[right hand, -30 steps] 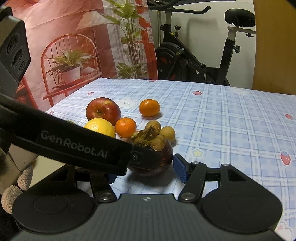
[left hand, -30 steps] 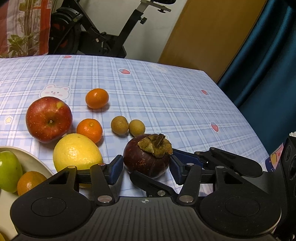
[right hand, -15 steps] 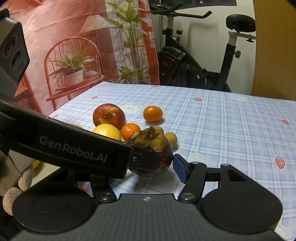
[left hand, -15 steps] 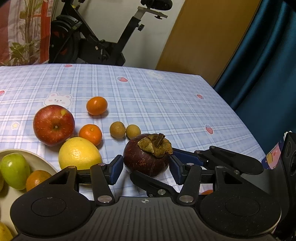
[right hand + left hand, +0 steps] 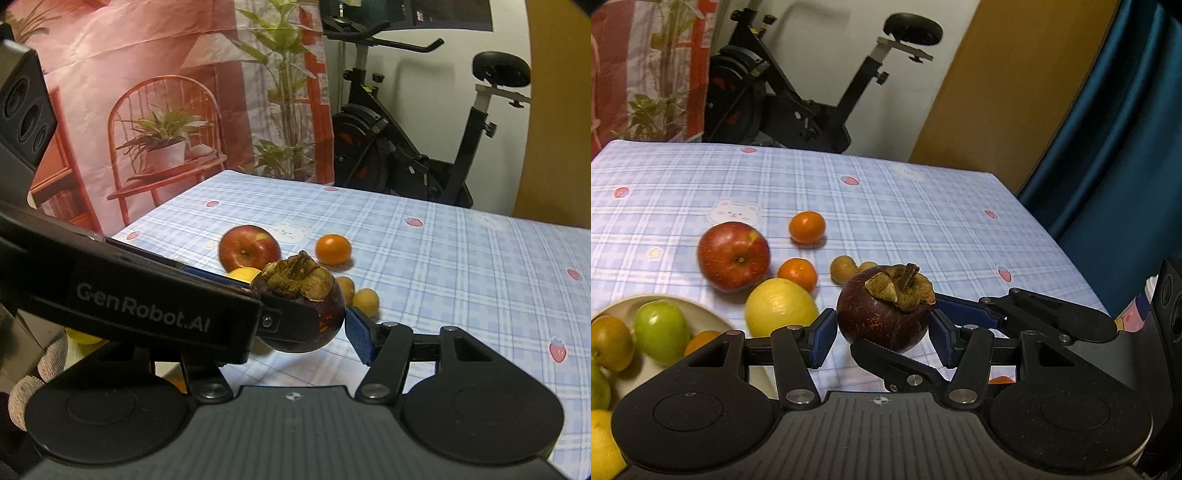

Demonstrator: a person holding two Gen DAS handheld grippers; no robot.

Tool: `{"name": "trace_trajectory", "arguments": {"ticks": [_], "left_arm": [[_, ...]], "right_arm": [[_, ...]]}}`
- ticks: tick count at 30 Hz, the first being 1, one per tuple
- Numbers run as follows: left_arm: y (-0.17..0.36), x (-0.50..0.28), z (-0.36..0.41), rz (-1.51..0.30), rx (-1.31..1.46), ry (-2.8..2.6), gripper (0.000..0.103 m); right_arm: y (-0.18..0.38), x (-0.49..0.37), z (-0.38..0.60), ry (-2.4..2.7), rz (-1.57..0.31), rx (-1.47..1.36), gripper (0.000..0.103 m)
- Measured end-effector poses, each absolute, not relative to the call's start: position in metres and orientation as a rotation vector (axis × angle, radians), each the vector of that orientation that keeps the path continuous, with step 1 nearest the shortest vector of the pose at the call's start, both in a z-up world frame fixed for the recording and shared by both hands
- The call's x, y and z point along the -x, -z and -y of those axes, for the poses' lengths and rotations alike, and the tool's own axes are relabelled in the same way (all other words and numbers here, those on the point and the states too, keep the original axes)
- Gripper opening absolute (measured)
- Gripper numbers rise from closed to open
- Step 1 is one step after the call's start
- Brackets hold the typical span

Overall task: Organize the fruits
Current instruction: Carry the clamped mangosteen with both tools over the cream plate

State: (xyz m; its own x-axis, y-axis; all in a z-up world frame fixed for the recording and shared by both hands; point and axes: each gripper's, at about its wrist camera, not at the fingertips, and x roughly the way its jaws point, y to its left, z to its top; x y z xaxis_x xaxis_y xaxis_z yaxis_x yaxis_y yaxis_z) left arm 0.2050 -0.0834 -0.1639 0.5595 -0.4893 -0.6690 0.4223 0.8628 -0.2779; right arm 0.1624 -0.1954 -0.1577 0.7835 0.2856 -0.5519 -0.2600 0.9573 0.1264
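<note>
Clamped crosswise on mangosteen with left gripper and right gripper, both half-wide, clear of tablecloth — beside lemon, right of plate.

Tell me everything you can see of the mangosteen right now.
The mangosteen is a round, dark purple-brown fruit with a matt, lightly speckled rind. A dry brown calyx and stem stub sit on top, so it is upright. It hangs clear of the checked tablecloth, with its shadow beneath. The left tongs flank its sides with blue pads, and the right tongs close on it crosswise. Both seem to press it.
</note>
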Motion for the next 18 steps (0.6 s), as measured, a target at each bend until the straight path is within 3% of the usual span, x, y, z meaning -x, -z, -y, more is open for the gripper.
{"name": "trace_trajectory", "arguments": {"ticks": [18], "left_arm": [[0.153,-0.171,0.001,-0.753,0.210,0.392,0.057]], "right_arm": [[0.139,-0.162,0.122,-0.459,-0.598,0.084,0.062]]}}
